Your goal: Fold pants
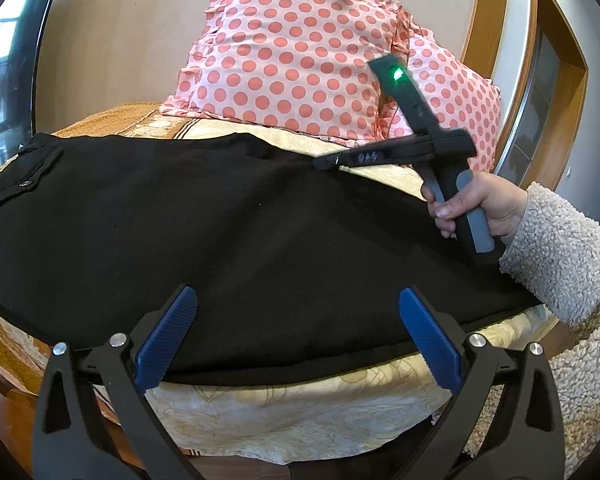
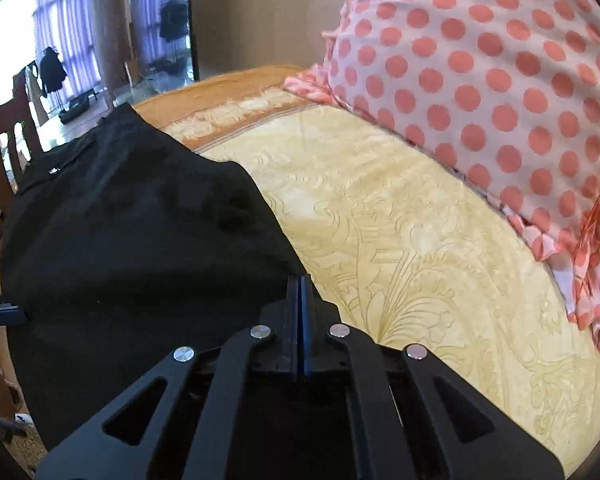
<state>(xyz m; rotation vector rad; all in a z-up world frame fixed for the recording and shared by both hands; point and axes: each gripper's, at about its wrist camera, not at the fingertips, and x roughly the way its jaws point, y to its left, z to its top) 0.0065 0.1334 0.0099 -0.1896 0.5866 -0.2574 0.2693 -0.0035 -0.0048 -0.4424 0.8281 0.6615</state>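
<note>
The black pants (image 1: 220,232) are laid flat across the bed (image 2: 400,248), which is covered by a cream and gold patterned spread. The waistband, with a button, is seen at the far left end in the left wrist view. The near edge of the pants runs along the near side of the bed; the far edge lies short of the polka-dot pillows (image 1: 300,52), with bare spread between.

The left gripper (image 1: 298,328) is held above the near edge of the pants. Its jaws are wide apart, and nothing is held between the blue pads (image 1: 168,340).

The right gripper (image 2: 300,280) is positioned at the far edge of the pants, toward the right-hand end. Its jaws are pressed together at the fabric edge, where the black cloth meets the spread. Whether cloth is pinched between them cannot be confirmed from either view. In the left wrist view, its handle is seen gripped by the person's right hand (image 1: 476,208), in a fleecy cream sleeve (image 1: 560,252).
</note>
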